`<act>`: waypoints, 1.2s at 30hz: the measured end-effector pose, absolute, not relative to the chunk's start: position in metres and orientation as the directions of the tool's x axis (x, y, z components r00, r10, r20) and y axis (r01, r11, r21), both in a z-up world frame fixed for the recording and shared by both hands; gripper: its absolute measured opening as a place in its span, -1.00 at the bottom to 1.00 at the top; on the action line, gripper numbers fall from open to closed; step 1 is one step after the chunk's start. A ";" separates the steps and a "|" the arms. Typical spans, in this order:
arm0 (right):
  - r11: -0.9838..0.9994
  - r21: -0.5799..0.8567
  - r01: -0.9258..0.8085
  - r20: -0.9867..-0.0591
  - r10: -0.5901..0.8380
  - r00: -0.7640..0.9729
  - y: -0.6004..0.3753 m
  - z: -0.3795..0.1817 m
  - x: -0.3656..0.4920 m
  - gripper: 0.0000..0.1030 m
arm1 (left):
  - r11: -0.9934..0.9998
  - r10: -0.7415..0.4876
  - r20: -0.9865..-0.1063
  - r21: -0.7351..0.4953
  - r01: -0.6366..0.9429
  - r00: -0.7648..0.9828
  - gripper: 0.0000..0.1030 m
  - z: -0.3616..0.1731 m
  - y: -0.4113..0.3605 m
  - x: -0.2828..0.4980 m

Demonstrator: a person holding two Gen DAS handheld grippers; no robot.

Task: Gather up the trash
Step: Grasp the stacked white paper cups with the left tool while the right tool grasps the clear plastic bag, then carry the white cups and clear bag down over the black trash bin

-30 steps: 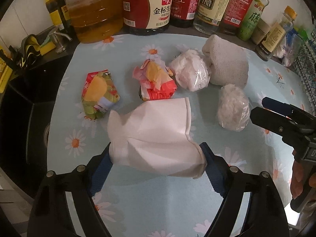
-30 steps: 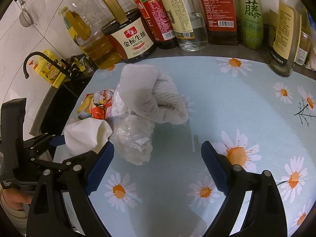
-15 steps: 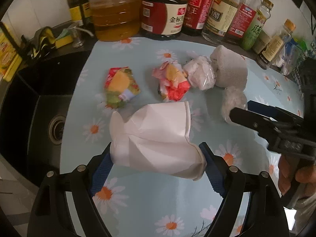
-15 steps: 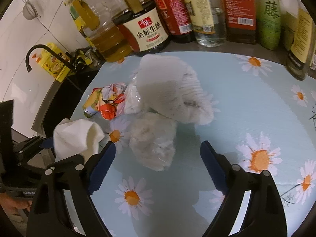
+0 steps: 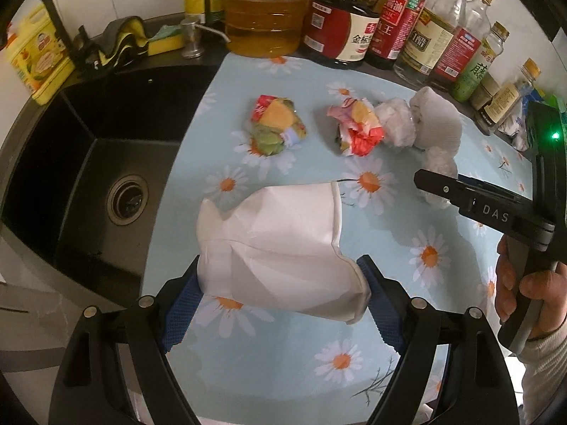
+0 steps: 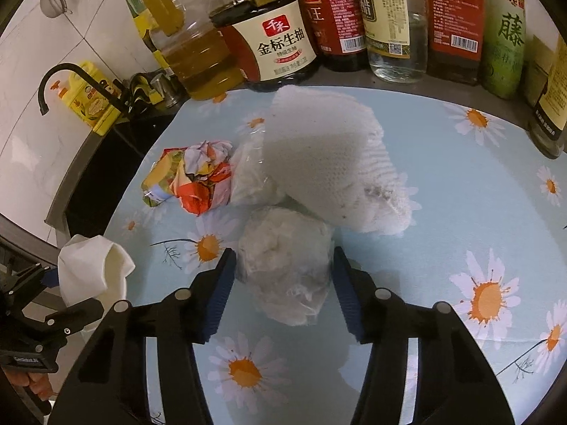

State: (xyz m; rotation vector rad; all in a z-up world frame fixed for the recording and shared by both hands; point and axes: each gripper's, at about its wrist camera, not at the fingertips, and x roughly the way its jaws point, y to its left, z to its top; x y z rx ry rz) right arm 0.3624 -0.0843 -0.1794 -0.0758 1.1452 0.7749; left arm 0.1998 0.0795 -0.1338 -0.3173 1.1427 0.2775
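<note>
Left gripper (image 5: pixel 280 294) clamped on crushed paper cup (image 5: pixel 280 244), right gripper (image 6: pixel 283 283) just closing around plastic wad (image 6: pixel 287 265)

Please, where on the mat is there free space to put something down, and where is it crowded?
Free: the mat right of the cloth, up to the bottles; also the near part between sink and right gripper. Crowded: the middle, with wrappers, plastic wads and cloth packed together.
</note>
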 end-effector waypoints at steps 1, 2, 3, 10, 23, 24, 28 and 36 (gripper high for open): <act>0.741 0.323 -0.589 -0.837 0.514 0.188 -0.084 -0.179 0.360 0.04 | 0.921 0.054 -0.919 -0.106 -0.375 0.391 0.58 -0.133 0.081 0.198; 0.742 0.322 -0.589 -0.836 0.515 0.191 -0.084 -0.178 0.358 0.04 | 0.920 0.054 -0.918 -0.107 -0.376 0.393 0.58 -0.132 0.081 0.195; 0.742 0.324 -0.587 -0.835 0.515 0.191 -0.084 -0.177 0.356 0.04 | 0.920 0.054 -0.917 -0.109 -0.377 0.395 0.58 -0.131 0.082 0.194; 0.749 0.320 -0.581 -0.834 0.513 0.203 -0.085 -0.169 0.334 0.04 | 0.924 0.043 -0.908 -0.122 -0.361 0.417 0.58 -0.124 0.084 0.176; 0.774 0.297 -0.559 -0.827 0.501 0.254 -0.092 -0.143 0.273 0.04 | 0.944 -0.008 -0.880 -0.163 -0.286 0.474 0.58 -0.112 0.079 0.138; 0.777 0.296 -0.555 -0.827 0.500 0.258 -0.094 -0.142 0.268 0.04 | 0.947 -0.013 -0.878 -0.165 -0.277 0.478 0.58 -0.111 0.078 0.134; 0.788 0.295 -0.540 -0.825 0.495 0.273 -0.100 -0.138 0.242 0.04 | 0.954 -0.030 -0.873 -0.172 -0.247 0.488 0.58 -0.109 0.075 0.120; 0.810 0.297 -0.506 -0.823 0.486 0.294 -0.110 -0.136 0.193 0.04 | 0.966 -0.060 -0.866 -0.176 -0.190 0.497 0.58 -0.107 0.068 0.085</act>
